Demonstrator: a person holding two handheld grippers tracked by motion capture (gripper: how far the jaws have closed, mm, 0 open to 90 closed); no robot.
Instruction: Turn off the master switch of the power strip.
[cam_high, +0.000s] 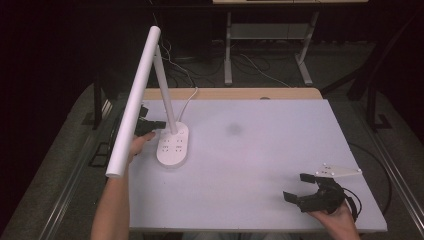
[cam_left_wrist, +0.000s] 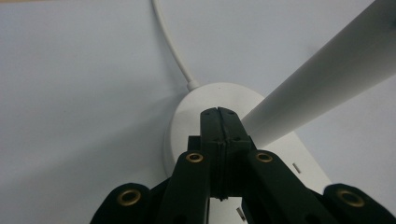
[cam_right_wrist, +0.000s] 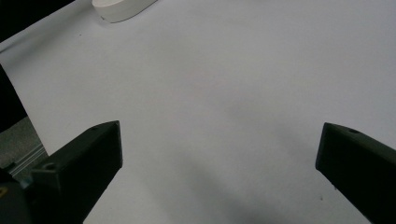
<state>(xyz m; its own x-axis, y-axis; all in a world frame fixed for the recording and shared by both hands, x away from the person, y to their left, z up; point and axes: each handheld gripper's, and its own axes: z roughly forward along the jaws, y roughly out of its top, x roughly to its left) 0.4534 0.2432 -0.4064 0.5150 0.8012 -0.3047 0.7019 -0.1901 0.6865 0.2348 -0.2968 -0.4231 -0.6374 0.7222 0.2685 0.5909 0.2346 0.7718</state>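
A white desk lamp stands at the table's left, with an oval base (cam_high: 172, 146) that carries small buttons, a slanted stem (cam_high: 166, 95) and a long tube head (cam_high: 134, 100). My left gripper (cam_high: 159, 125) is shut, its tips resting at the back of the base beside the stem. In the left gripper view the jaws (cam_left_wrist: 218, 112) are pressed together with nothing between them, over the base (cam_left_wrist: 187, 121) and next to the stem (cam_left_wrist: 327, 79). My right gripper (cam_high: 298, 187) stands open near the front right corner, with bare table between its jaws (cam_right_wrist: 219, 140).
The lamp's white cable (cam_left_wrist: 170, 44) runs from the base toward the table's far edge. The white table top (cam_high: 260, 150) stretches wide between the two grippers. The lamp base (cam_right_wrist: 122, 7) sits far off in the right gripper view. Desk legs and cables lie beyond the table.
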